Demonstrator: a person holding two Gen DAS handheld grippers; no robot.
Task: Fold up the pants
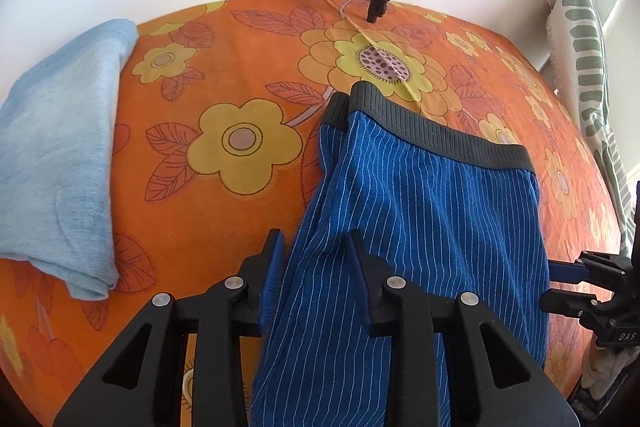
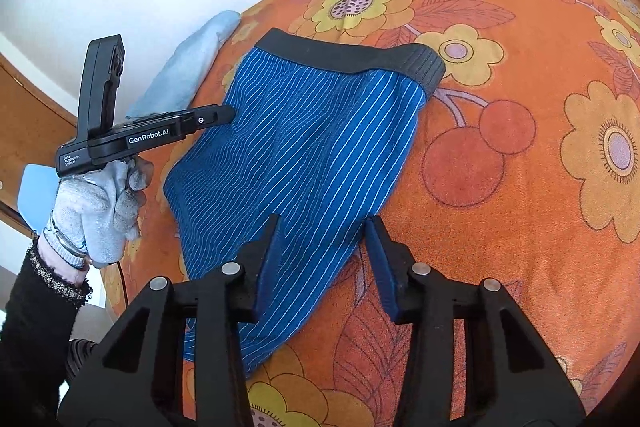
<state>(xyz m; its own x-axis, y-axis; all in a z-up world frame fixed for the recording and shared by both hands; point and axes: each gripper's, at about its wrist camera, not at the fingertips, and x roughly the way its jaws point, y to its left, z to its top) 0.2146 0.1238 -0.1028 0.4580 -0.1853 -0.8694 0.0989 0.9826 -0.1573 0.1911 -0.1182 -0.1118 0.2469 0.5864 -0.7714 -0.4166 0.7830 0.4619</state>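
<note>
The left gripper [image 1: 316, 267] stands narrow around the near hem of the blue striped pants [image 1: 420, 207], probably to lift it for a fold. The right gripper [image 2: 324, 247] is half open over the other corner, not pressing. The pants lie flat on the orange flowered bedcover [image 2: 520, 187].

pants [image 1: 420, 207]: soft knit cloth, matt, with a ribbed elastic waistband [image 1: 440, 135]. bed cover [image 1: 248, 67]: matt printed cloth. left gripper [image 1: 316, 255]: matt black plastic, shiny metal pins, ridged blue pads. glove [image 2: 96, 211]: worn grey knit cloth.
</note>
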